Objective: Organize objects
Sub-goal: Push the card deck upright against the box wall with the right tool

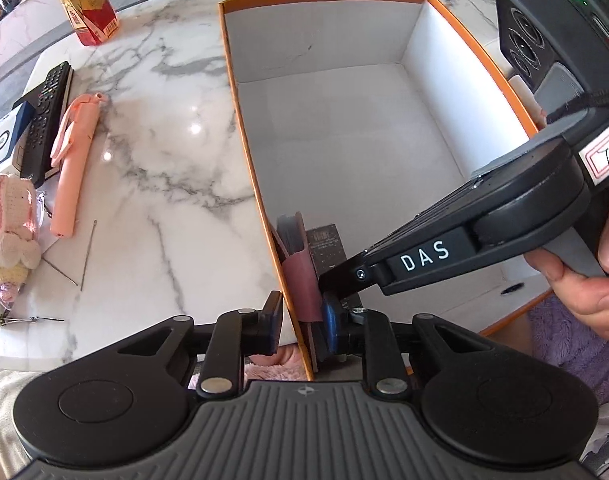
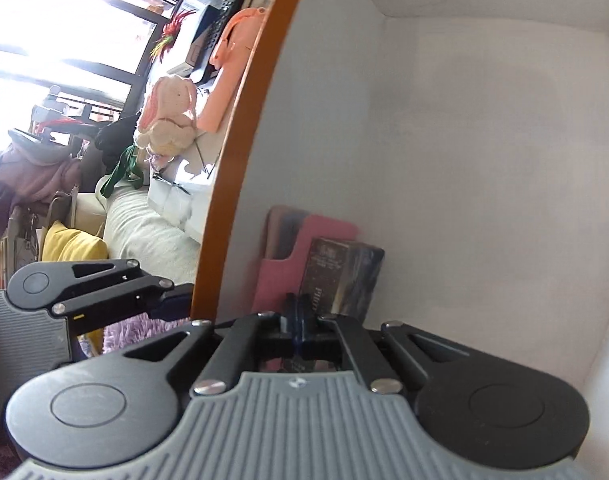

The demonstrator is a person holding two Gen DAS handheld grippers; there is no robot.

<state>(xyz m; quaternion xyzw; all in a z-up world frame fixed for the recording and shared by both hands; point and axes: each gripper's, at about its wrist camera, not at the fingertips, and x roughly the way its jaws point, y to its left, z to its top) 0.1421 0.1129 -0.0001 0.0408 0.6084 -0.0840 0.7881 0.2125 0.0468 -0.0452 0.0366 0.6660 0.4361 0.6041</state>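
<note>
Box [image 1: 436, 92] sits on desk [image 1: 156, 152]. Inside, two flat items, a pouch [image 1: 300, 276] and a card pack [image 1: 326, 248], lean in its near-left corner. Left of box: umbrella [image 1: 70, 168], then remote [image 1: 48, 120], knitted toy [image 1: 8, 220]; bottle [image 1: 86, 4] behind.

I work at a white marble tabletop [image 1: 164, 152] with grey veins; bright daylight floods through a dark-framed window [image 2: 84, 40] beside a pale sofa [image 2: 144, 228] carrying a yellow cushion [image 2: 70, 246]
</note>
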